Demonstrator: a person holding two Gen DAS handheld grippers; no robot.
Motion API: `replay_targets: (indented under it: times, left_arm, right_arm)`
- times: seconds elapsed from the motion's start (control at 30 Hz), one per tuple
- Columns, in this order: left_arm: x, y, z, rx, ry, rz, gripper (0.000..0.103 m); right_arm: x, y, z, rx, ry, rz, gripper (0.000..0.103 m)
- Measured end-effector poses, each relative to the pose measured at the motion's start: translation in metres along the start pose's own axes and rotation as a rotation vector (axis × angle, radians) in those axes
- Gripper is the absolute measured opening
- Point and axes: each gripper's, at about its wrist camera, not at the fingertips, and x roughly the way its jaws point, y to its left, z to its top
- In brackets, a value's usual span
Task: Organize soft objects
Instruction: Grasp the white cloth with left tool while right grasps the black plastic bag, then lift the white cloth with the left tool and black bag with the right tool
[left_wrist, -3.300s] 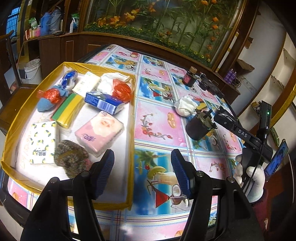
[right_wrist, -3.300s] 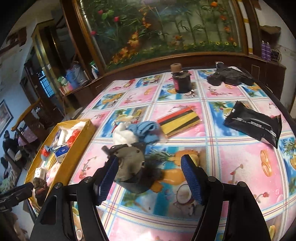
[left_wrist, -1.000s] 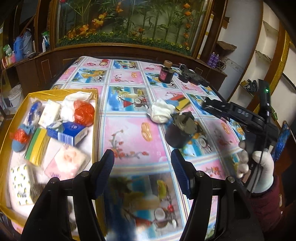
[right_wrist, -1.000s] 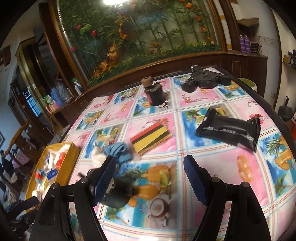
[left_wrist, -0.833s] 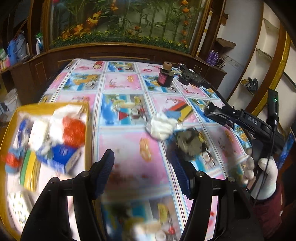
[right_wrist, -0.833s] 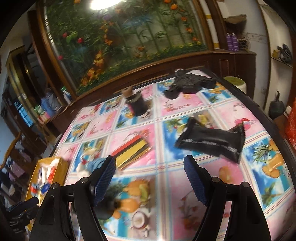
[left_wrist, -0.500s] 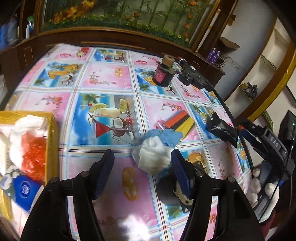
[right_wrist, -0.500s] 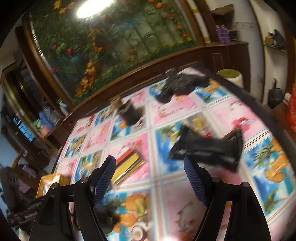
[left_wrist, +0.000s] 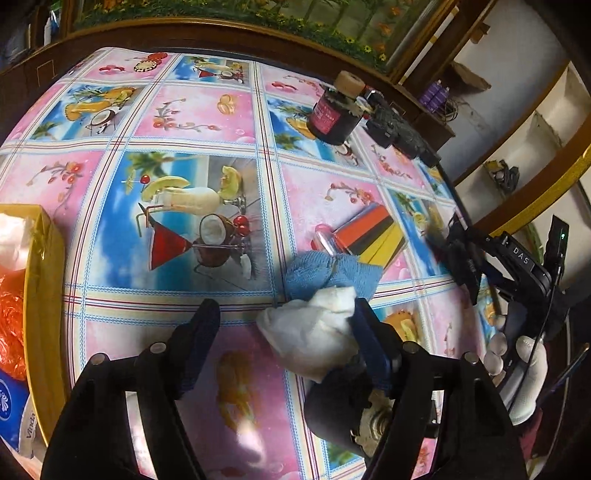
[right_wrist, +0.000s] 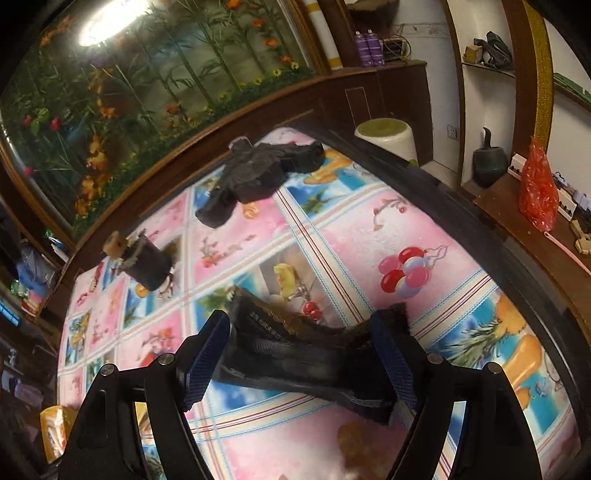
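tabletop black pouch (right_wrist: 295, 365) between hand-held gripper (right_wrist: 299, 362)

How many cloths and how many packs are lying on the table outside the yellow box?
Cloths: 2 (white cloth, blue cloth)
Packs: 2 (striped pack, black pack)
Total: 4
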Motion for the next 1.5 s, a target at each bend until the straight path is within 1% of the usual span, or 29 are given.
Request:
replay_targets:
  times: [0.07, 0.1, 0.13, 0.17, 0.2, 0.23, 0.27, 0.3, 0.4, 0.5, 0.7, 0.73, 0.77, 0.8, 0.83, 0.87, 0.9, 0.93, 1.0, 1.1, 1.33, 1.5]
  left_arm:
    - [0.003, -0.003, -0.003, 0.032, 0.006, 0.002, 0.071]
    - [0.003, -0.003, -0.003, 0.038, 0.005, -0.001, 0.065]
    - [0.001, -0.003, -0.003, 0.049, 0.003, -0.009, 0.055]
    - [-0.001, -0.005, -0.004, 0.067, 0.001, -0.017, 0.037]
    - [-0.005, -0.007, -0.004, 0.082, -0.009, -0.013, 0.033]
    - [-0.008, -0.009, -0.005, 0.099, -0.022, 0.011, 0.031]
    - [-0.013, -0.012, -0.006, 0.127, -0.041, 0.034, 0.025]
    - [-0.017, -0.015, -0.007, 0.149, -0.056, 0.056, 0.023]
    - [-0.030, -0.023, -0.012, 0.231, -0.118, 0.167, 0.023]
    - [-0.043, -0.030, -0.020, 0.306, -0.190, 0.261, 0.023]
    - [-0.070, -0.038, -0.031, 0.367, -0.301, 0.345, 0.023]
    - [-0.074, -0.041, -0.033, 0.374, -0.321, 0.356, 0.023]
    - [-0.080, -0.042, -0.035, 0.380, -0.342, 0.368, 0.023]
    - [-0.085, -0.044, -0.037, 0.387, -0.362, 0.378, 0.023]
    - [-0.089, -0.045, -0.040, 0.392, -0.376, 0.387, 0.023]
    - [-0.094, -0.046, -0.042, 0.395, -0.390, 0.393, 0.023]
    - [-0.097, -0.047, -0.044, 0.399, -0.399, 0.395, 0.023]
    - [-0.100, -0.048, -0.046, 0.403, -0.407, 0.397, 0.023]
    - [-0.105, -0.050, -0.051, 0.414, -0.419, 0.406, 0.023]
    - [-0.110, -0.053, -0.057, 0.429, -0.429, 0.417, 0.023]
    - [-0.116, -0.054, -0.065, 0.427, -0.433, 0.419, 0.023]
    - [-0.123, -0.049, -0.069, 0.416, -0.437, 0.417, 0.023]
  right_arm:
    - [0.007, 0.004, -0.004, -0.015, 0.015, 0.007, 0.080]
    - [0.008, 0.006, -0.005, -0.031, 0.014, 0.005, 0.082]
    - [0.008, 0.009, -0.007, -0.048, 0.016, 0.005, 0.083]
    - [0.007, 0.012, -0.008, -0.063, 0.022, 0.012, 0.084]
    - [0.008, 0.014, -0.011, -0.079, 0.031, 0.024, 0.084]
    - [0.011, 0.018, -0.013, -0.098, 0.042, 0.037, 0.084]
    - [0.014, 0.021, -0.015, -0.113, 0.049, 0.044, 0.084]
    - [0.017, 0.024, -0.018, -0.134, 0.057, 0.048, 0.084]
    - [0.020, 0.033, -0.022, -0.205, 0.047, 0.022, 0.084]
    - [0.019, 0.035, -0.027, -0.226, 0.040, 0.031, 0.084]
    - [0.027, 0.042, -0.034, -0.286, 0.028, -0.014, 0.083]
    - [0.027, 0.043, -0.035, -0.299, 0.026, -0.023, 0.081]
    - [0.027, 0.044, -0.036, -0.309, 0.020, -0.042, 0.072]
    - [0.026, 0.045, -0.038, -0.318, 0.016, -0.060, 0.060]
    - [0.026, 0.047, -0.038, -0.326, 0.014, -0.064, 0.054]
    - [0.026, 0.047, -0.038, -0.327, 0.013, -0.062, 0.042]
    - [0.025, 0.046, -0.038, -0.322, 0.014, -0.059, 0.036]
    - [0.024, 0.046, -0.038, -0.316, 0.015, -0.053, 0.036]
    - [0.023, 0.044, -0.038, -0.305, 0.011, -0.048, 0.030]
    - [0.020, 0.042, -0.037, -0.299, 0.004, -0.043, 0.026]
    - [0.011, 0.042, -0.041, -0.293, -0.008, -0.026, 0.025]
    - [-0.004, 0.042, -0.045, -0.282, -0.043, -0.018, 0.024]
